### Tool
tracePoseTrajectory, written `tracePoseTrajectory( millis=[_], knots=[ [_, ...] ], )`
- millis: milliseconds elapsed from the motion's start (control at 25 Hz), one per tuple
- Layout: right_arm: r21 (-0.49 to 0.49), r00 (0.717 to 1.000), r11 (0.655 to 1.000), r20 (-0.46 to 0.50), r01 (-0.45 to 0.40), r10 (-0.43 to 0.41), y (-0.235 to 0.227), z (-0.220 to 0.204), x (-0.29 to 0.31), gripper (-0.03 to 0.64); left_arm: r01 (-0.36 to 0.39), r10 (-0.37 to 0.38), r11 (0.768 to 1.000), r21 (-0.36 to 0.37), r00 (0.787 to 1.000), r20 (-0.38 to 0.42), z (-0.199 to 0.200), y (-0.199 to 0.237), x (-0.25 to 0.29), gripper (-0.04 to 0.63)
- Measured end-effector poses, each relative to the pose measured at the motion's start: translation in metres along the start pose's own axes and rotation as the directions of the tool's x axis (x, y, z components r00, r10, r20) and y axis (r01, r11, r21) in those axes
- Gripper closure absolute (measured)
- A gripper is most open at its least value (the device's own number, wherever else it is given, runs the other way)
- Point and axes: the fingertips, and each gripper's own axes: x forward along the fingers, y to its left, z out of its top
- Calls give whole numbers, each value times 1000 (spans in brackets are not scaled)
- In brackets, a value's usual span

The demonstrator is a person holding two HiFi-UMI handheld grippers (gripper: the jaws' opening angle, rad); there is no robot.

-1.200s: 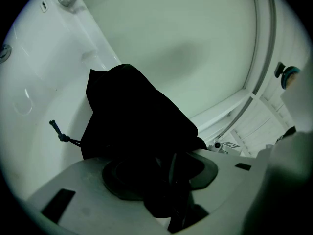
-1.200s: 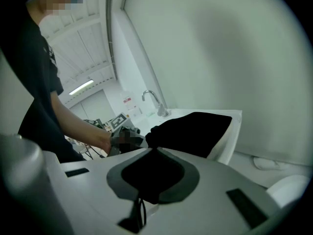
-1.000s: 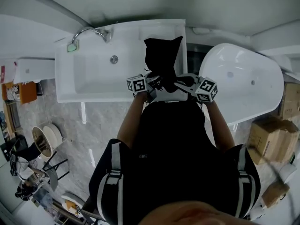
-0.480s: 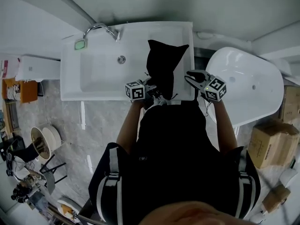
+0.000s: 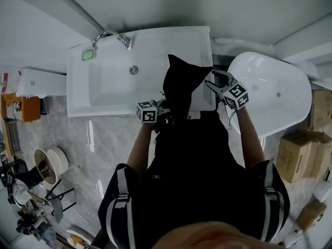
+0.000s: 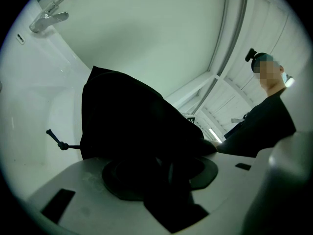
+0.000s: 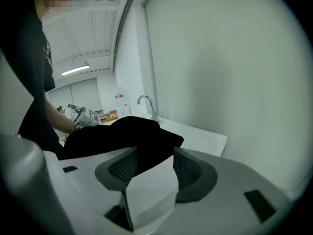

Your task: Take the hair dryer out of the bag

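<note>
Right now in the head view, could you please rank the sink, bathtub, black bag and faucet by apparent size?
Largest to smallest:
sink
bathtub
black bag
faucet
The bag is nearer the camera than the fixtures, so it may look oversized.

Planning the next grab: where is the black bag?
In the head view the black bag is at the right end of the sink, left of the bathtub, its near edge clamped in the left gripper.
</note>
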Motion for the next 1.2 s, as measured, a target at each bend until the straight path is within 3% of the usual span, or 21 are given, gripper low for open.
tracePoseTrajectory(
  millis=[280,480,840,1200],
  knots=[
    [-16,994,995,45,-97,98,27,14,5,343,56,-56,998,-3,998,3,-7,-16,8,408],
    [-8,986,989,72,-151,151,34,22,6,506,56,-56,998,11,998,9,-4,-16,10,407],
    [-53,990,991,56,-123,126,3,34,5,540,13,-14,1000,5,998,62,8,-3,14,407],
    [-132,994,991,101,-38,51,-54,84,1,540,-19,19,1000,-2,995,100,19,2,19,407]
  ],
)
